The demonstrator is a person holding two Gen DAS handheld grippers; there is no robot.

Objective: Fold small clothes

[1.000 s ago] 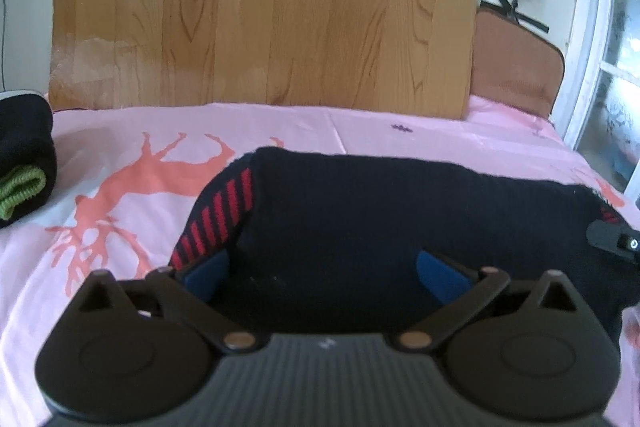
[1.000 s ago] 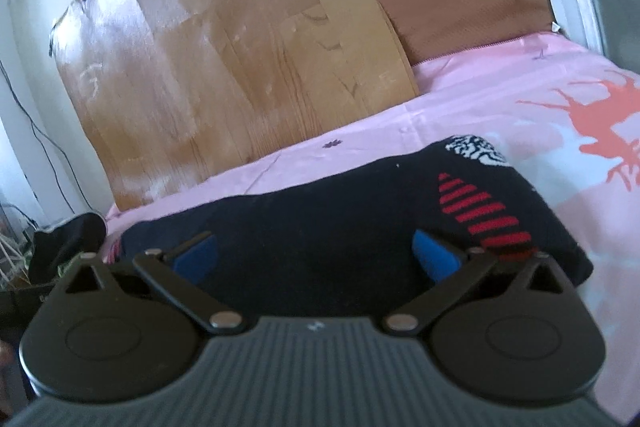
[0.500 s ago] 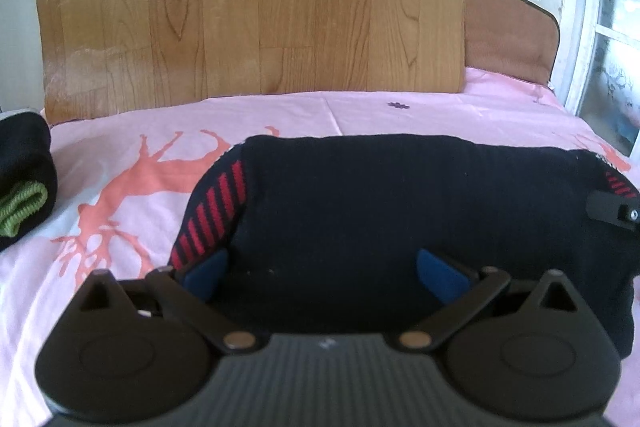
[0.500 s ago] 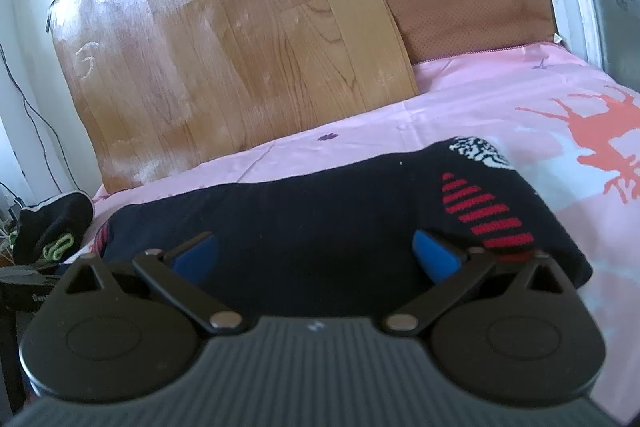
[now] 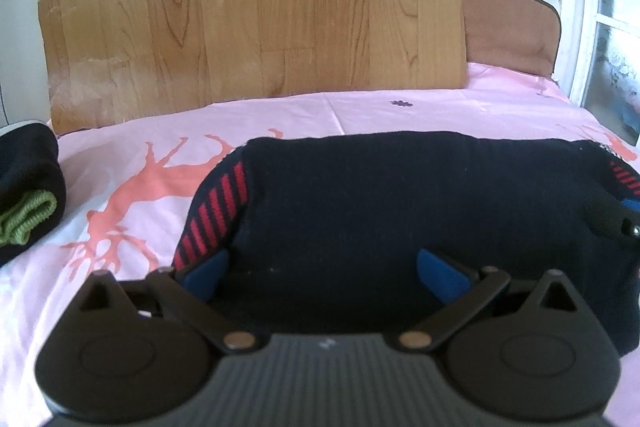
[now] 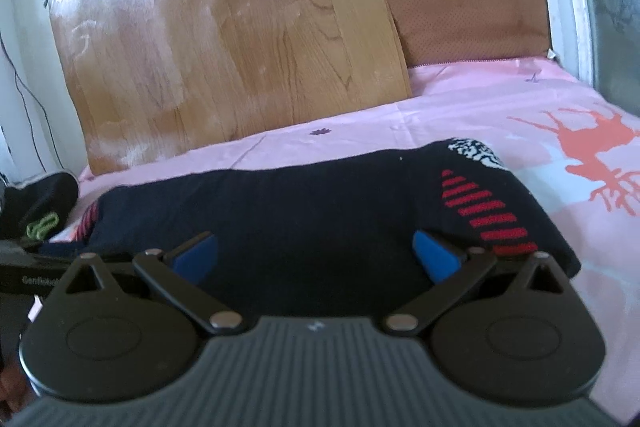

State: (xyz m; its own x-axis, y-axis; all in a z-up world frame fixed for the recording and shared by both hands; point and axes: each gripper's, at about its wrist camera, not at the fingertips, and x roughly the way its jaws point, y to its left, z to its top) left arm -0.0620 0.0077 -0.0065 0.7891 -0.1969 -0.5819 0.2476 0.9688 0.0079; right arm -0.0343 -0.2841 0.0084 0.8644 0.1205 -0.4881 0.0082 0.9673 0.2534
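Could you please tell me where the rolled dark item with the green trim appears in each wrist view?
Left wrist: the rolled dark item lies at the far left edge, on the pink sheet.
Right wrist: it sits at the left edge, midway down.
Shared landmark: the wood-grain board.

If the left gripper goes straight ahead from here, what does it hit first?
Most likely the dark sock, lying between the left gripper's open fingers and just ahead. Depth is unclear; it may already touch.
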